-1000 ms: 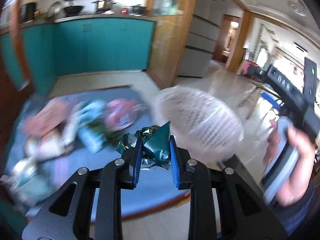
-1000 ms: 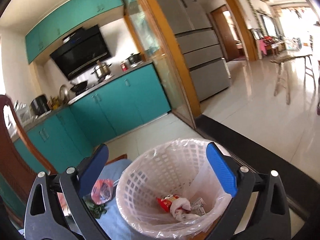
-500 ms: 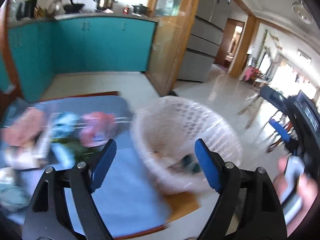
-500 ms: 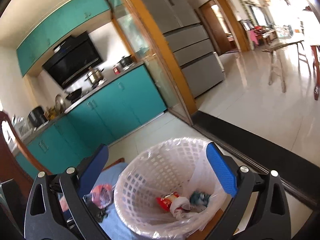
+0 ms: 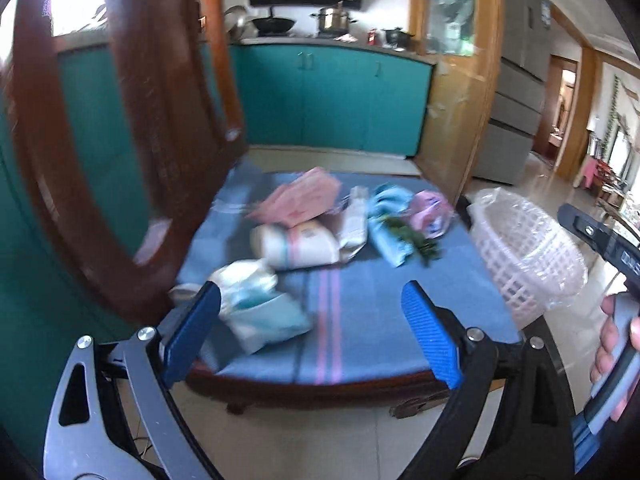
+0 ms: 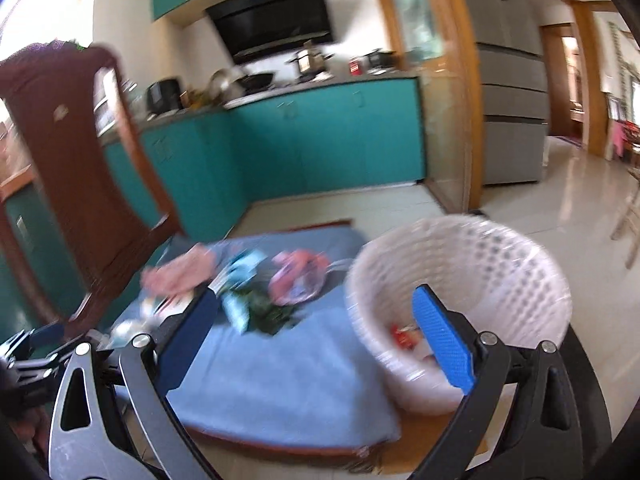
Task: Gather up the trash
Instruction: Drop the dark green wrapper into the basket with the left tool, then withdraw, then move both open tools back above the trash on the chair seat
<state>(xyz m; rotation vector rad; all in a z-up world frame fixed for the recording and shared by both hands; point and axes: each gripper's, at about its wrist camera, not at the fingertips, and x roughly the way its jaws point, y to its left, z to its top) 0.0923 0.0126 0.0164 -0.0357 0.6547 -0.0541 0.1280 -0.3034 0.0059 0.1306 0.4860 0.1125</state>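
Bright daylight, motion-blurred, perhaps overexposed windows

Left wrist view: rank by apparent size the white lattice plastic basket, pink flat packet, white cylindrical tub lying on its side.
1. white lattice plastic basket, largest.
2. pink flat packet and white cylindrical tub look about alike; the tub lies nearer the camera, so no firm order.

My left gripper sits at the near edge of the bench cushion, jaws spread wide, nothing between them. Wrappers lie in a cluster across the far half of the cushion; a crumpled packet lies just ahead of my left finger. Basket stands at the cushion's right end, scraps in its bottom. Chair back rises left of the cushion. Cabinets run behind. My right gripper is spread likewise, right finger over the basket
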